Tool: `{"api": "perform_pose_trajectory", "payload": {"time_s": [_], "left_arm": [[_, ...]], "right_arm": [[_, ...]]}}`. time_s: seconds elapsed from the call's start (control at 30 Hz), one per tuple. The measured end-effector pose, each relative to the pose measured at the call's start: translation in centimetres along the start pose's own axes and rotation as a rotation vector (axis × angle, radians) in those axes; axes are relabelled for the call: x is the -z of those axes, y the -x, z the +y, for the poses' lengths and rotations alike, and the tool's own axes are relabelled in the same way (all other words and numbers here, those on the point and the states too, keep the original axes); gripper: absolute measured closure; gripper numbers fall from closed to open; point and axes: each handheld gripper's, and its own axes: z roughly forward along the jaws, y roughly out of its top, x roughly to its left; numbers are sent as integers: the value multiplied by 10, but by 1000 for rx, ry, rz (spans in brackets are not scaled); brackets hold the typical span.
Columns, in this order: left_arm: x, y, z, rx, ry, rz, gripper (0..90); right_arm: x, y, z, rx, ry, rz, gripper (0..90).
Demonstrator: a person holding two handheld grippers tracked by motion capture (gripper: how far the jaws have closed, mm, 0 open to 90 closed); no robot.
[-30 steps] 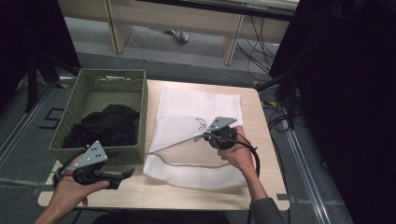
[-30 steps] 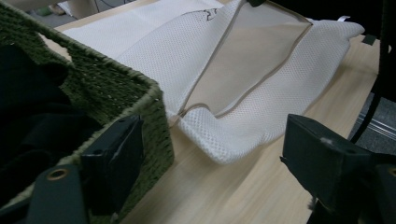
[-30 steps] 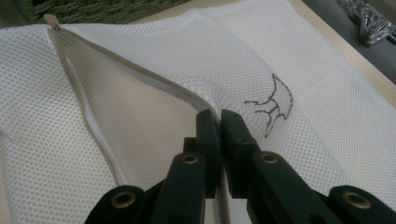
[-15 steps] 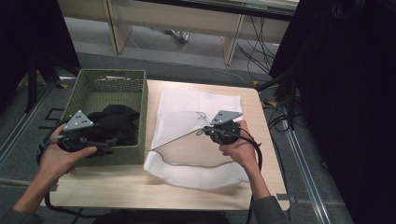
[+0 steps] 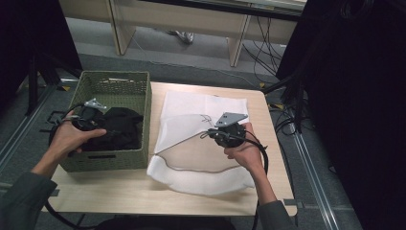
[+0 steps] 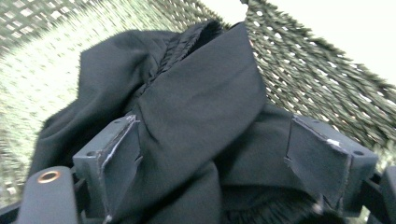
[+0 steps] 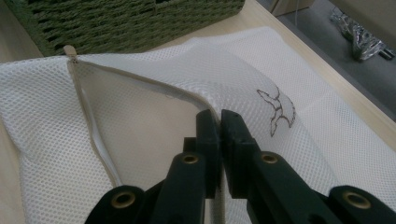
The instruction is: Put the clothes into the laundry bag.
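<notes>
The desk is carrying a green woven basket at about 9 o'clock and a white mesh laundry bag lying across the middle. A black garment is sitting bunched inside the basket — the left tool is hanging right over it with its jaws spread wide, cloth bulging up between them. Over at 3 o'clock the right tool is pinching the bag's zippered edge and holding the opening up — jaws pressed tight together.

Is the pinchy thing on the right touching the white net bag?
Touching. The right gripper view shows the right gripper shut on the zipper edge of the white mesh bag.
</notes>
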Motion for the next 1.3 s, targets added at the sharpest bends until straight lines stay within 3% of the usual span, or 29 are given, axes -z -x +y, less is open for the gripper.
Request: {"api": "perform_pose_trajectory", "payload": {"time_s": [0.23, 0.4, 0.6, 0.67, 0.7, 0.87, 0.93, 0.97, 1.03, 1.2, 1.23, 1.27, 1.3], "left_arm": [[-21, -13, 5, -6, -31, -18, 154], [-40, -21, 2, -43, -100, -22, 149], [-56, -25, -7, 0, -110, -84, 145], [-57, -26, -10, 6, -100, -95, 141], [-58, -27, -11, 17, -99, -101, 140], [-60, -32, -18, 33, -123, -135, 138], [-62, -33, -18, 56, -128, -127, 136], [-60, -36, -17, 21, -161, -107, 137], [-64, -32, -18, 46, -154, -10, 142], [-68, -37, -20, 67, -193, 29, 130], [-70, -37, -21, 98, -193, 5, 122], [-72, -41, -22, 92, -218, -52, 98], [-75, -42, -23, 91, -231, -68, 54]], "right_arm": [[-1, 1, -1, 15, -1, 9, 871], [-1, 0, -1, 5, -9, 9, 871], [-3, -1, -1, 18, -11, 16, 871], [-3, 0, -1, 5, -12, 15, 871], [-3, 0, -2, 21, -11, 17, 871], [-3, 0, -1, 18, -13, 19, 871], [-3, 0, -2, 17, -16, 20, 871], [-3, 0, -1, 18, -13, 17, 871], [-3, 0, -2, 16, -16, 18, 871], [-4, -1, -2, 6, -25, 19, 871], [-4, -2, -2, 4, -25, 17, 871], [-4, -2, -2, 7, -25, 22, 871], [-4, -2, -2, 3, -24, 20, 871]]}}
